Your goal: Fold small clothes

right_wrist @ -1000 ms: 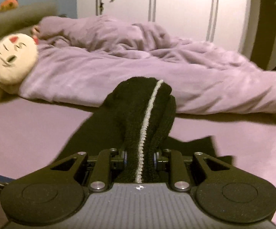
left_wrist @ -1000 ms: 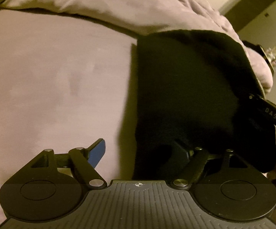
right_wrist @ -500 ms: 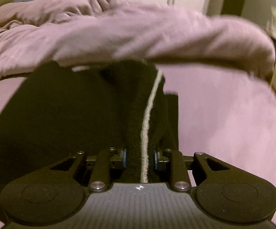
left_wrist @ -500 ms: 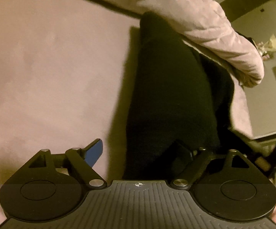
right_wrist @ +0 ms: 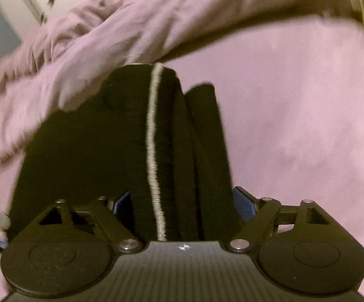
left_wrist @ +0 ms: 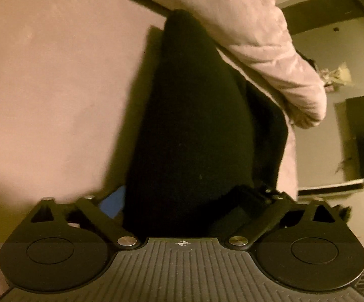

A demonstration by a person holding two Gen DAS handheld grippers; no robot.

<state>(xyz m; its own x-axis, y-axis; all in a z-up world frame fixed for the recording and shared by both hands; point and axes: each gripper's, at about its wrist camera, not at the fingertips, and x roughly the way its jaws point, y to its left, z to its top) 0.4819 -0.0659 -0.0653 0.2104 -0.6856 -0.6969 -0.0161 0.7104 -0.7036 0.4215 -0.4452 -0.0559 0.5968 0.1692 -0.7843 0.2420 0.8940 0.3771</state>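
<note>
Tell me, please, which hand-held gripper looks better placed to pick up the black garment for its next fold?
Probably the right hand-held gripper. Its jaws have just been opening and now straddle the bunched edge of the black garment, its pale seam running between them. The left hand-held gripper, also open, faces only flat cloth.

No words, brand names or numbers could be read in either wrist view. The only sign was a small round crosshair mark printed at the centre front edge of each gripper body, one on the left gripper (left_wrist: 183,196) and one on the right gripper (right_wrist: 183,202).
</note>
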